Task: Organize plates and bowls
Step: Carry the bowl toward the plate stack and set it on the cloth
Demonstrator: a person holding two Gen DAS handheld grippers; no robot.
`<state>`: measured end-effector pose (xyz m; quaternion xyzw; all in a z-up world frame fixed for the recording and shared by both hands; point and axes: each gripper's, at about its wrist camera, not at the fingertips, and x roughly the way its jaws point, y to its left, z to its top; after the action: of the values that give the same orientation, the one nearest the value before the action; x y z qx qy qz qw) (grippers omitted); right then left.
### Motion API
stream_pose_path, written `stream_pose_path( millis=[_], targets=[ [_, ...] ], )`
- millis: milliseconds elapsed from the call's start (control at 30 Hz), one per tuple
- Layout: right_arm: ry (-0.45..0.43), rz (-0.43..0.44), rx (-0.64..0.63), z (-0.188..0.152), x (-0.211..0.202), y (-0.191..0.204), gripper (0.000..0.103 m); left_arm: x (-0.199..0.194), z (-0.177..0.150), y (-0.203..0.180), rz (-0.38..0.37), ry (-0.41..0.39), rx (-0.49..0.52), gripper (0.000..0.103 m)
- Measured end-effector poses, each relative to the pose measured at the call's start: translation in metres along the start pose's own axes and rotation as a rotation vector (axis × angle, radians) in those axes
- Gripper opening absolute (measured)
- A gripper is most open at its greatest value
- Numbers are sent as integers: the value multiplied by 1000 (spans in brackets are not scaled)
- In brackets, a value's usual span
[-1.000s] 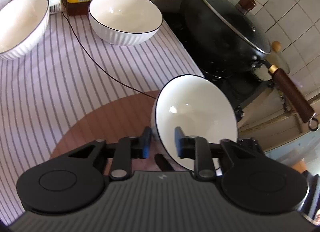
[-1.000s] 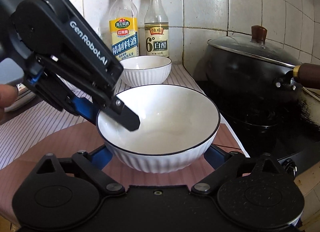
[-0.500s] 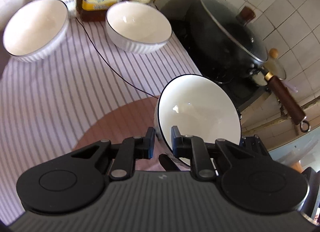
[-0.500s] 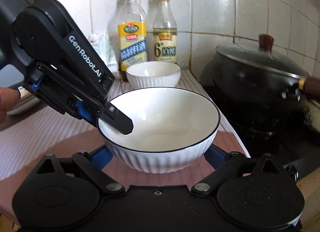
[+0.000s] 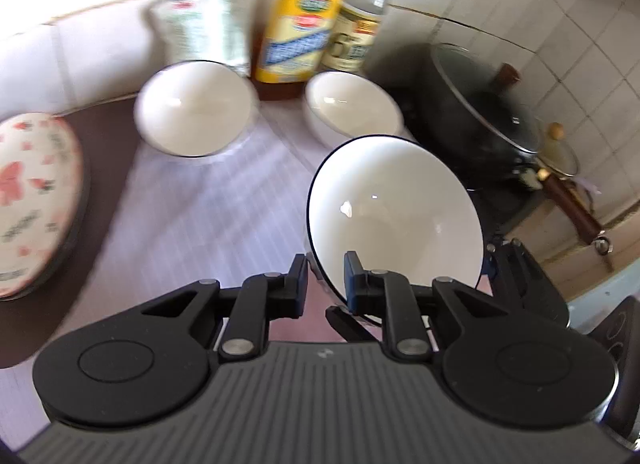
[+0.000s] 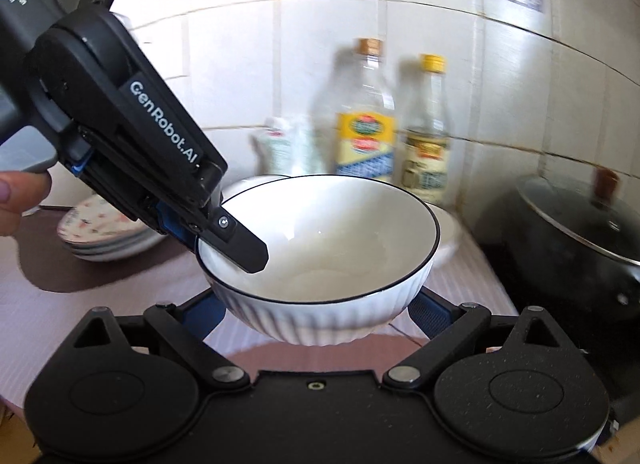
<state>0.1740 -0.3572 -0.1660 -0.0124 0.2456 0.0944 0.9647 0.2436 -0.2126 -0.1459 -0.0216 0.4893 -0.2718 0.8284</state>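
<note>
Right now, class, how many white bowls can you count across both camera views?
3. One bowl is held off the counter by both grippers; two stand near the bottles: the left bowl and the right bowl. More may be hidden.

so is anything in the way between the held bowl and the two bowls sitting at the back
Nothing visible is. The held bowl, pinched at its rim by the left gripper, has only bare striped cloth between it and the two bowls.
</note>
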Motion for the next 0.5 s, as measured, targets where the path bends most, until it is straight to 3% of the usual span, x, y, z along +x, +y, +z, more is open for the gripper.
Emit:
stream_pose_path(
  millis=[233, 500],
  targets=[
    [16, 118, -49, 13, 23, 47, 99, -25, -10, 50, 72, 16, -79, 17],
    [78, 215, -150, 12, 49, 90, 99, -22, -28, 93, 128, 35, -154, 17]
  ],
)
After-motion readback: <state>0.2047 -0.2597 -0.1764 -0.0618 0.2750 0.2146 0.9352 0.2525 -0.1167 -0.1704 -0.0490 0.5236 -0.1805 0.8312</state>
